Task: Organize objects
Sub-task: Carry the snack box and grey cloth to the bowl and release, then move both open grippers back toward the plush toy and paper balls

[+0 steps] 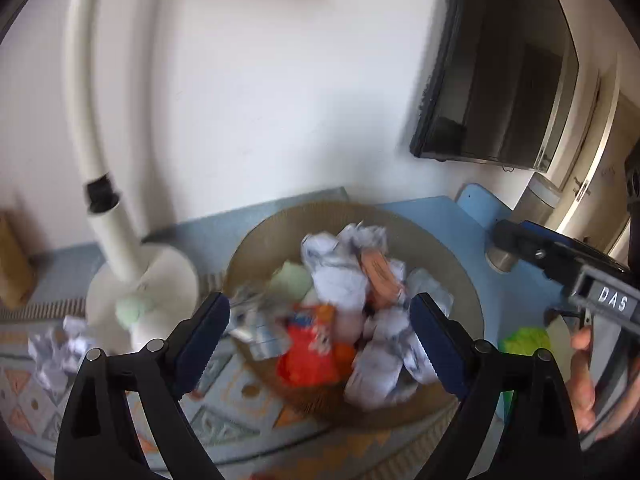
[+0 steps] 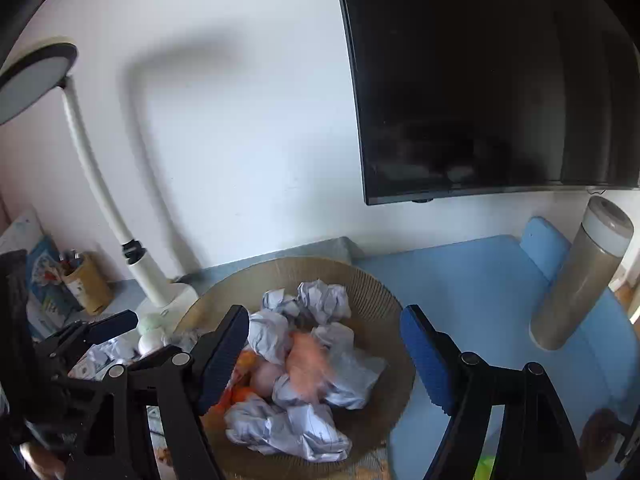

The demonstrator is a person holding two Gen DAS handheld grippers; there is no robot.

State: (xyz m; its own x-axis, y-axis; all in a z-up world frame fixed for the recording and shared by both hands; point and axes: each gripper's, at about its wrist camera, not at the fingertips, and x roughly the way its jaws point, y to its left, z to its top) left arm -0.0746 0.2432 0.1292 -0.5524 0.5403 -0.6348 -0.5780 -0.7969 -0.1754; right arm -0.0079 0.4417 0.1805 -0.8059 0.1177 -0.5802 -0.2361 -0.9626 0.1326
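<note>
Both grippers, left (image 1: pixel 320 340) and right (image 2: pixel 326 354), have fingers apart, empty, above the basket (image 2: pixel 384 292) mid-desk. Crumpled paper (image 2: pixel 324 300) fills it; a blurred orange piece (image 2: pixel 306 364) lies on top, axis unclear.

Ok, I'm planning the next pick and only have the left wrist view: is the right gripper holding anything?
Observer: No. The right gripper is open and empty, pointed at the woven basket of crumpled paper.
Operator: What's past the basket on the right? It's half hidden here.
Observer: A tall cylinder container with a white lid, on the blue surface, apart from the basket.
Operator: And the brown blur at the far left?
Observer: A tan cup holding pens, left of the lamp base.
</note>
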